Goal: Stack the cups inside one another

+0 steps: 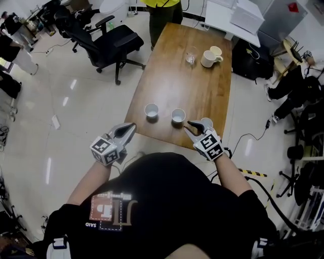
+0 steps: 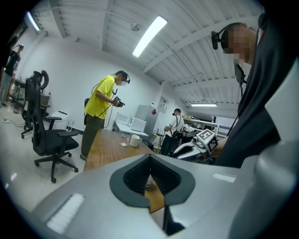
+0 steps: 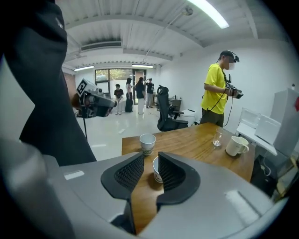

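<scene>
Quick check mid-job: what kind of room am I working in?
Probably an open office or lab workspace: a long wooden table, a black wheeled office chair beside it, and a white desk at the table's far end.

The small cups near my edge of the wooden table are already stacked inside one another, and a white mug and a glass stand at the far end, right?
Not stacked: the left cup, middle cup and right cup stand apart in a row, as the head view shows. The white mug and the glass do stand at the far end.
</scene>
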Tool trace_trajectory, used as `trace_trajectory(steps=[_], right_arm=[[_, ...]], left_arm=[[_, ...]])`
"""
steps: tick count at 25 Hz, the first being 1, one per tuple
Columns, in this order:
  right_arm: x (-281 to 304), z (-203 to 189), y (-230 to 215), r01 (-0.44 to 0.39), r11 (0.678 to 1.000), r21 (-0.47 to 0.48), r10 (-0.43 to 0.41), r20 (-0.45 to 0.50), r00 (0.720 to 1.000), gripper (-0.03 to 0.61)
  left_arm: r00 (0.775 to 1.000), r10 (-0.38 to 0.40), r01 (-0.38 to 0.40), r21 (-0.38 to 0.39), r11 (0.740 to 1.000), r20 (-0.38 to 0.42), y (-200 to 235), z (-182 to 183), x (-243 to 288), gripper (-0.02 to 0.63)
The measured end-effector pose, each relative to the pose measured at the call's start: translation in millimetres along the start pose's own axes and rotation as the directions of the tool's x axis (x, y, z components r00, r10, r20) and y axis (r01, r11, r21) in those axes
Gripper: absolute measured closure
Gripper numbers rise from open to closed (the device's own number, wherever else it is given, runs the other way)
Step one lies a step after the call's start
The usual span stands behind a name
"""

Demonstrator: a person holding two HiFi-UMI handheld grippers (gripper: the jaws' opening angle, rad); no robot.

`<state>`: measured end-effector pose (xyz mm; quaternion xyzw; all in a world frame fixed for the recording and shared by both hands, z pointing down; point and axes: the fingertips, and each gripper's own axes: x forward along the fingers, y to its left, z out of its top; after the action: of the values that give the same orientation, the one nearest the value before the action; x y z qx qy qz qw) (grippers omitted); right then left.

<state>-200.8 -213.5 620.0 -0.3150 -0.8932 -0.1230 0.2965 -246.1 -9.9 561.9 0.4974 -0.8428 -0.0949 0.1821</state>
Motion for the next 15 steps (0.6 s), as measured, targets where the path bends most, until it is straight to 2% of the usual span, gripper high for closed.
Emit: trace_trajectory(steps=[4, 9, 12, 15], right_arm=[[46, -13, 1, -0.014, 0.992, -0.127, -0.008, -0.168, 0.986, 0.438], [91, -47, -1, -0.068, 0.948, -0.312, -0.059, -0.378, 0.924, 0.425], [103, -65, -3, -0.08, 0.927, -0.366, -0.102, -0.451, 0.887, 0.431], [108, -73, -4, -0.089, 0.915, -0.393, -0.123, -0.481, 0.868, 0.473]], left_arm=[[1.0, -0.014, 0.014, -0.001, 1.0, -0.005, 22, 9, -8, 0.612], [1.0, 0.005, -0.005, -0.014, 1.0, -0.023, 42, 4, -23, 0.612], [1.0, 0.024, -0.024, -0.015, 1.0, -0.018, 51, 1, -36, 0.612], [0.999, 0.052, -0.052, -0.021, 0.998, -0.012, 59, -2, -48, 0.612]])
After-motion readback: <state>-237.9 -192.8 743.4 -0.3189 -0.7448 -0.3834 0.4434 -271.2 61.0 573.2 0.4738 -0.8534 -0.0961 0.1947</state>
